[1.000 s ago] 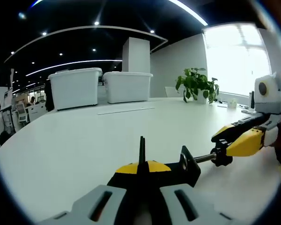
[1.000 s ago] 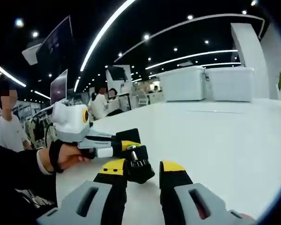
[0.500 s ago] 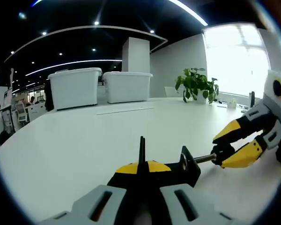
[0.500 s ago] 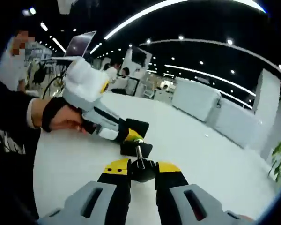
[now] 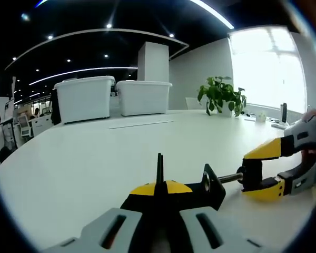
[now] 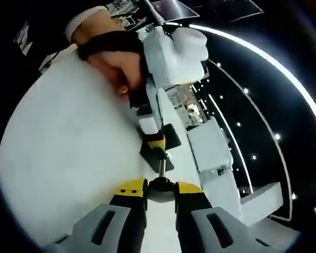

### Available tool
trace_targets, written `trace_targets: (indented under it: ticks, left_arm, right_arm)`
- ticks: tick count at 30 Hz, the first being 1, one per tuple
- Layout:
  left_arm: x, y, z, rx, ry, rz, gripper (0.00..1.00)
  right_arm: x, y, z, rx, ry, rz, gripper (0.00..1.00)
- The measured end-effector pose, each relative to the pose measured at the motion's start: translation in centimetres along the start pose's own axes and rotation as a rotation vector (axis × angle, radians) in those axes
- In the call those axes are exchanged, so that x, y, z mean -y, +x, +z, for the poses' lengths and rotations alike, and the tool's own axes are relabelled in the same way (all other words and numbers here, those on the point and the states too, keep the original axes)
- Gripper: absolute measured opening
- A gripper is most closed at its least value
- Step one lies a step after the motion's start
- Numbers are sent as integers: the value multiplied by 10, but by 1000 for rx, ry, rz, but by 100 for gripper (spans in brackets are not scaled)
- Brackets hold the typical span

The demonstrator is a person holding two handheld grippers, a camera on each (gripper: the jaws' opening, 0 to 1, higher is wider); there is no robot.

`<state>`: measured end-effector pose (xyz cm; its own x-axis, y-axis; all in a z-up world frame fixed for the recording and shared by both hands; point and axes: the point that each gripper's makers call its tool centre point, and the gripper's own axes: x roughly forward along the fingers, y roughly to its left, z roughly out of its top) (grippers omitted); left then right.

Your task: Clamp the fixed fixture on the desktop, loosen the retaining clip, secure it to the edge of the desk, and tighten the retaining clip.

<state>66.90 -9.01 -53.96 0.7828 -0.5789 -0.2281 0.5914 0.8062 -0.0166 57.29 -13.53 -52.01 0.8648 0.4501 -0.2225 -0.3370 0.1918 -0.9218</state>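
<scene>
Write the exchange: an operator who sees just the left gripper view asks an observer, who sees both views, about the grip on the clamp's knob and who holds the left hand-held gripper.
Operator: Is the knob seated squarely in the right hand-held gripper?
Observer: Yes. In the right gripper view the black knob sits centred between the yellow-tipped jaws of the right hand-held gripper, and both press against it.
Operator: What is behind my own camera?
Observer: A hand with a black strap across it holds the left hand-held gripper, which is shut on the clamp.

Left gripper view sat low and level over the counter [image 5: 95, 158]; right gripper view rolled steeply; both closely shared the clamp [image 5: 200, 187]
</scene>
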Motion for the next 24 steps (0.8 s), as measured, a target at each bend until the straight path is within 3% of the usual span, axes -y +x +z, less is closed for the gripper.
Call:
trace_targets:
  ticks: [4,5,6,9,11,13,15,18,19,23,24]
  left_arm:
    - [1,-1,0,0,1,-2,5]
    - [1,0,0,0,2,-3,5]
    - [1,0,0,1,2,-4,5]
    - [2,-1,0,1,2,-6,5]
    - [2,-1,0,1,3,-6,5]
    - [2,-1,0,1,4,-7,5]
    - [2,-1,0,1,5,-7,5]
    - [3,-1,0,1,6,-7,5]
    - [3,-1,0,1,6,-7,5]
    - [4,-2,0,1,7,-6,5]
    - [4,-2,0,2,6,-7,5]
  right_arm:
    - [-2,0,-4,5,-79,-19,19]
    - [0,1,-6,5,-74,-17,19]
    - [0,1,-6,18,-9,-6,20]
    - [4,-3,3,75,333,58,27]
    - [19,-6,1,108,605,80,35]
    - [26,-10,-10,77,863,106,34]
    - [17,-8,-33,-4,1121,173,32]
    - [19,-7,-33,79,1449,194,32]
    - [22,-1,-41,86,1563,215,32]
    - [17,2,-49,81,1726,222,30]
    - [14,3,-49,81,1814,238,29]
